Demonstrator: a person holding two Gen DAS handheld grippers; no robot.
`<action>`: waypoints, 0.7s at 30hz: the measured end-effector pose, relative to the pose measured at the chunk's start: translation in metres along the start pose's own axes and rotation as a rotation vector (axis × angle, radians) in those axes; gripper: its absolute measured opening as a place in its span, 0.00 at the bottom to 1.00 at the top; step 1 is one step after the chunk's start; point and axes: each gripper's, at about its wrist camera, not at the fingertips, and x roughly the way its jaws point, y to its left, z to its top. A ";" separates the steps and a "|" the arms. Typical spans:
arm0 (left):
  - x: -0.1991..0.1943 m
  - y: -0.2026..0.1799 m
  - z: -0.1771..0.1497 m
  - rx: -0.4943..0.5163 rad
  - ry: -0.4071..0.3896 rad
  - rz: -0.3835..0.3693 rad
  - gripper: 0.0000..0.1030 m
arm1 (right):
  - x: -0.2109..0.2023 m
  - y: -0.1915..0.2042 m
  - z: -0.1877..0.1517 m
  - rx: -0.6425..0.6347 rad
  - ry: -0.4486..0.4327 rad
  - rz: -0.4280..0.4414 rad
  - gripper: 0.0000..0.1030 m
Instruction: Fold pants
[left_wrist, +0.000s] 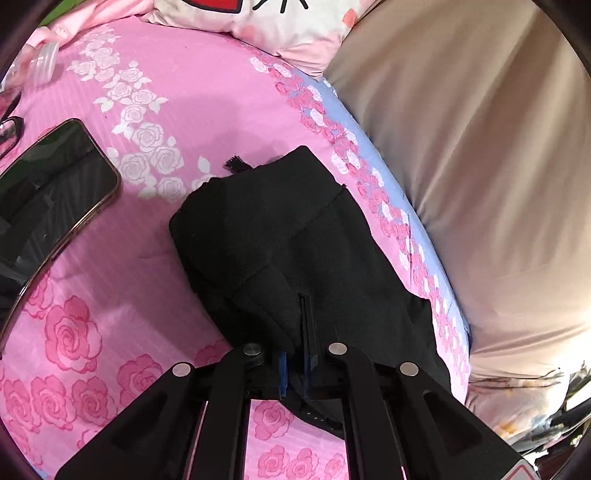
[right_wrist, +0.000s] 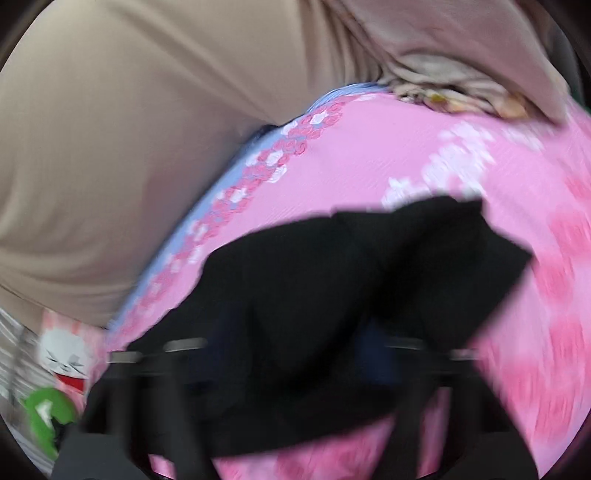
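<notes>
The black pants (left_wrist: 280, 236) lie bunched on the pink rose-print bedsheet (left_wrist: 177, 110). My left gripper (left_wrist: 295, 332) is shut on a fold of the black fabric at its near edge; the blue pads sit close together with cloth between them. In the right wrist view the pants (right_wrist: 332, 280) fill the middle, blurred by motion. My right gripper (right_wrist: 295, 350) is buried in the black cloth, which covers the fingers, so how they stand does not show.
A smartphone (left_wrist: 55, 184) lies on the sheet at left, with glasses (left_wrist: 9, 131) and a clear jar (left_wrist: 40, 62) beyond. A cartoon pillow (left_wrist: 288, 26) is at the back. The person's beige-clothed body (left_wrist: 480, 166) sits at the bed's edge; it also shows in the right wrist view (right_wrist: 129, 129).
</notes>
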 end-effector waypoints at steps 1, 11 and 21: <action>-0.004 -0.003 0.002 0.006 -0.004 -0.008 0.03 | -0.013 0.012 0.007 -0.012 -0.041 0.053 0.05; 0.000 0.006 -0.009 0.089 0.016 0.078 0.04 | -0.015 -0.026 -0.025 -0.098 0.050 -0.108 0.05; -0.007 0.019 -0.009 0.099 0.014 0.110 0.12 | -0.029 -0.033 -0.018 -0.019 0.012 -0.009 0.26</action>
